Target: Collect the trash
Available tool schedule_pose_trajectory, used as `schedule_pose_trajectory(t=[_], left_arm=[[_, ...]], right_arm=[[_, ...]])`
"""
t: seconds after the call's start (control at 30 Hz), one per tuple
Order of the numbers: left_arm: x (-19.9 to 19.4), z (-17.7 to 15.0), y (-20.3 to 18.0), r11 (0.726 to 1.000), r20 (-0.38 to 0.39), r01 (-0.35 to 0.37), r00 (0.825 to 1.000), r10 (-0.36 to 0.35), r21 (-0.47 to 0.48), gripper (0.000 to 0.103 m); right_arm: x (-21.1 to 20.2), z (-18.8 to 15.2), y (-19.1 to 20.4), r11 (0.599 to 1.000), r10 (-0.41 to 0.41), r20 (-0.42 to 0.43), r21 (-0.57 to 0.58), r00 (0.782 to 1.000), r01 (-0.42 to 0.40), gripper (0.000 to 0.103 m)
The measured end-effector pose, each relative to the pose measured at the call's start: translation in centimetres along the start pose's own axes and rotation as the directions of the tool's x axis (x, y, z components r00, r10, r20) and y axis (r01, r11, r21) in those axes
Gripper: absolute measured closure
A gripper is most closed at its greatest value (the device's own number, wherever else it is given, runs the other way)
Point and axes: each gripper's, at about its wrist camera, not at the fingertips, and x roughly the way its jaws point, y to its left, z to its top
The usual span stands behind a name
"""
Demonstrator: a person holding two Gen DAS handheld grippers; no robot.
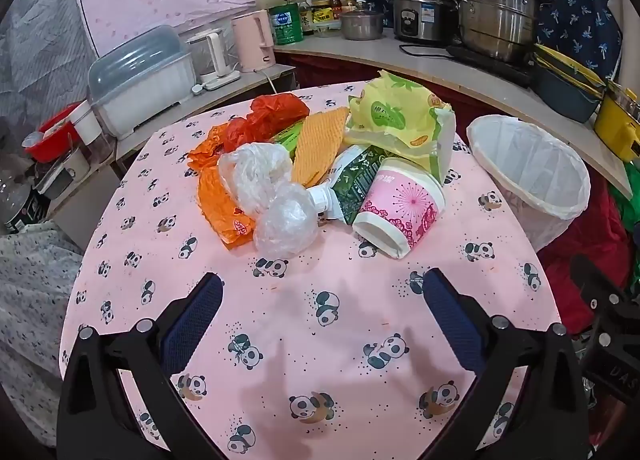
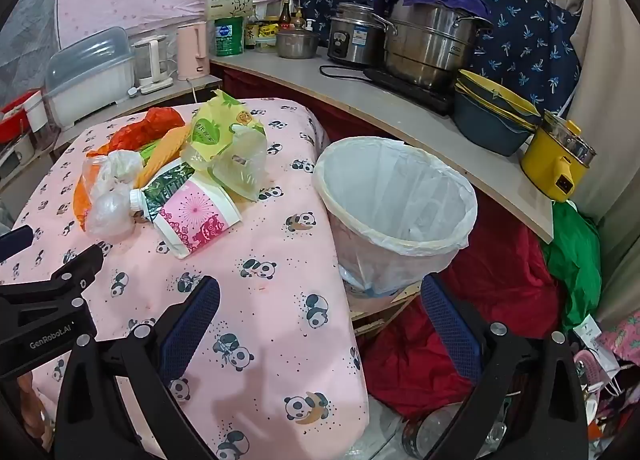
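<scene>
Left wrist view: left tool (image 1: 322, 292), jaws spread fully wide, holding nothing, blue ribbed pads over the counter (image 1: 280, 340), which wears pink cloth printed with pandas.
Trash pile: heaped at 12 o'clock from the left tool, all pieces touching or overlapping.
Cup (image 1: 400, 208): paper, pink with a white rim, lying on its side, mouth facing the camera.
Clear bags (image 1: 268, 196): crinkled thin film, balled into two lumps at the cup's 9 o'clock.
Orange bag (image 1: 218, 200): glossy, creased, under the clear bags.
Red bag (image 1: 268, 116): crumpled plastic at the far edge of the pile.
Yellow wrapper (image 1: 394, 116): soft plastic with green print, at the cup's 12 o'clock.
Green pouch (image 1: 356, 180): flat, white screw spout, tucked behind the cup.
Right wrist view: right tool (image 2: 320, 296), jaws equally wide and empty, straddling the counter's edge.
Bin (image 2: 400, 196): round, lined with thin white film, at the right tool's 12 o'clock, just beside the counter.
</scene>
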Motion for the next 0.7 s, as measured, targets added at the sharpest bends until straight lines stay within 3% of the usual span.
schedule_pose_trajectory(t=[0.7], left_arm=[[0.35, -0.02, 0.17, 1.000, 0.010, 0.023, 1.000, -0.023, -0.003, 0.007]], right_arm=[[0.04, 0.23, 0.25, 1.000, -0.005, -0.002, -0.008, 1.000, 0.004, 0.007]])
